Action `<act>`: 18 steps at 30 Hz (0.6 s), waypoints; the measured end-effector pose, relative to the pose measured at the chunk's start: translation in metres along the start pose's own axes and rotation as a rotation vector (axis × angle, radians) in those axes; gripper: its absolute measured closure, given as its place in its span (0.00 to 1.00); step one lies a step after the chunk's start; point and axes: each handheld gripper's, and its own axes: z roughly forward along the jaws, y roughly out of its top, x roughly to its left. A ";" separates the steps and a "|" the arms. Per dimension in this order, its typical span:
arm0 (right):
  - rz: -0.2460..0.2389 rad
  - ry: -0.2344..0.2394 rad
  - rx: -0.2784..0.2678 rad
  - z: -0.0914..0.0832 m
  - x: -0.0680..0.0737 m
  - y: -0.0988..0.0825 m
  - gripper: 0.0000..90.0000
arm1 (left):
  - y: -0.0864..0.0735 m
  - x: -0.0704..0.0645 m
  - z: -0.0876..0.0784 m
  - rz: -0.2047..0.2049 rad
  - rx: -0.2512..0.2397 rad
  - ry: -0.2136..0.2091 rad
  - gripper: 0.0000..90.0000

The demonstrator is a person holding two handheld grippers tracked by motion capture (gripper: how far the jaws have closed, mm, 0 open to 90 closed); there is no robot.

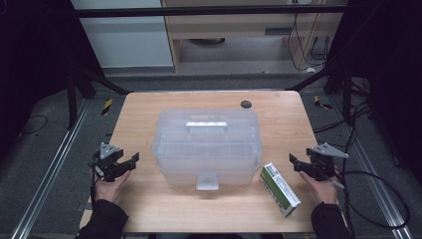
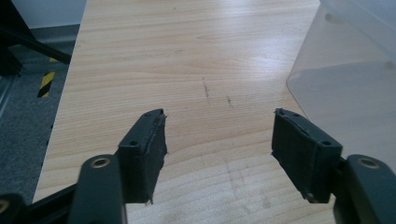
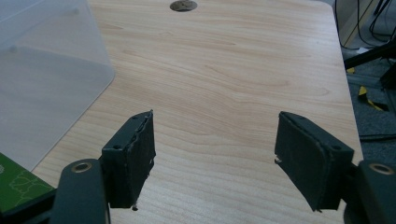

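Note:
A translucent plastic storage box (image 1: 206, 144) with a lid handle and a front latch stands shut in the middle of the wooden table (image 1: 149, 199). A green and white carton (image 1: 281, 188) lies flat at the box's front right corner. My left gripper (image 1: 130, 160) hovers at the table's left edge, open, with bare wood between its jaws (image 2: 219, 135). My right gripper (image 1: 293, 162) is at the right edge, just right of the carton, open and holding nothing (image 3: 215, 142). The box's side (image 2: 345, 79) appears at the right of the left gripper view, and the box's other side (image 3: 46, 79) and the carton's corner (image 3: 16, 186) at the left of the right gripper view.
A small dark round inset (image 1: 246, 104) sits near the table's far edge. Black frame legs (image 1: 104, 82) slant down behind the table on both sides, and cables (image 1: 378, 199) trail on the floor at the right.

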 end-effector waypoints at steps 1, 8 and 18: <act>-0.003 0.000 -0.002 0.000 0.001 0.000 0.32 | 0.000 0.000 0.000 -0.007 0.000 -0.023 0.43; -0.024 0.008 -0.012 0.000 0.006 0.002 0.30 | 0.004 -0.004 -0.004 0.022 -0.019 -0.061 0.44; -0.038 0.022 -0.021 -0.001 0.012 0.007 0.27 | 0.019 -0.005 -0.019 0.032 -0.021 -0.082 0.38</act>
